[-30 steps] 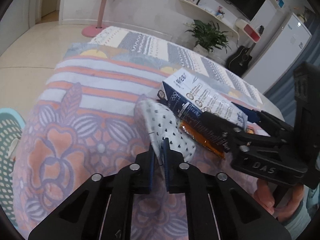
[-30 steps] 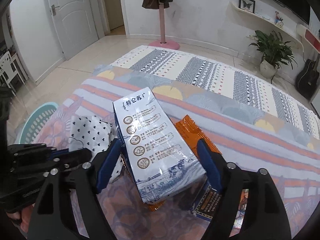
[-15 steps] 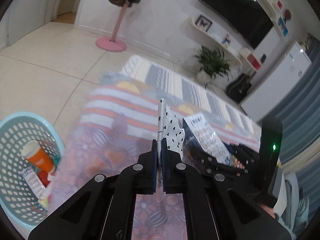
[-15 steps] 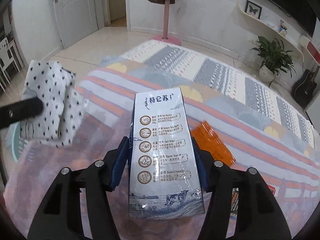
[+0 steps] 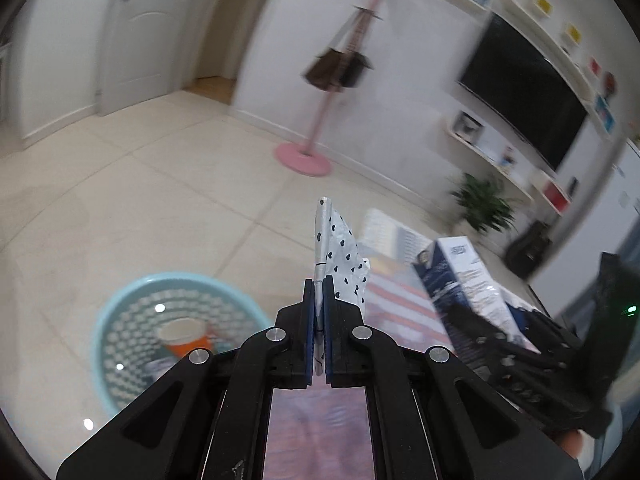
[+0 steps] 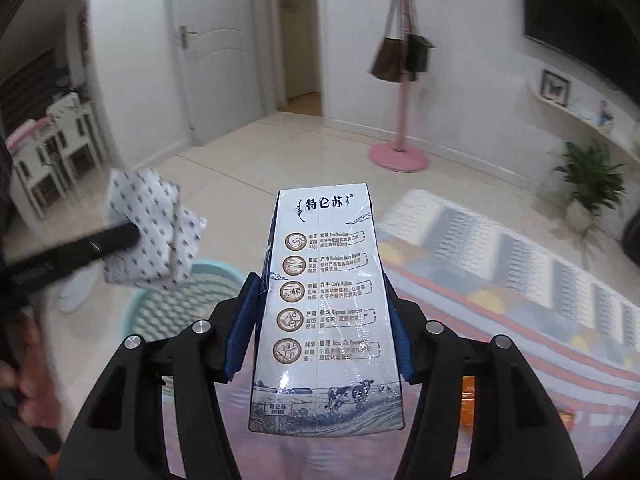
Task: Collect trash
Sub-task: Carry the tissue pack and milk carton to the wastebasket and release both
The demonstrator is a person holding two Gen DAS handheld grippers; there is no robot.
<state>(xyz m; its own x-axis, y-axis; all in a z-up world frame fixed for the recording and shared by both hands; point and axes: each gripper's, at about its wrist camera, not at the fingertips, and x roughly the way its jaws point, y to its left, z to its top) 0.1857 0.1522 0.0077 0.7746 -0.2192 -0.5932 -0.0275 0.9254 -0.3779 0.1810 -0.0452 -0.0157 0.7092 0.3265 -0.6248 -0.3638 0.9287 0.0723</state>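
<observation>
Pink coat stand [image 6: 401, 92] beyond basket [image 5: 120, 312]

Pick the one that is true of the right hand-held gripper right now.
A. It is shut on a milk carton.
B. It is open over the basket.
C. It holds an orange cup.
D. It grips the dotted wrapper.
A: the right hand-held gripper clamps the milk carton between both blue pads.

The basket [image 6: 168, 304], lower left in the right wrist view, is blurred and half hidden behind the wrapper [image 6: 150, 232] and the right gripper [image 6: 320, 328]. In the left wrist view the coat stand [image 5: 340, 68] and the carton [image 5: 464, 280] at right are smeared, its print unreadable. The cup [image 5: 188, 338] in the basket [image 5: 120, 304] is partly covered by the left gripper [image 5: 319, 308].
</observation>
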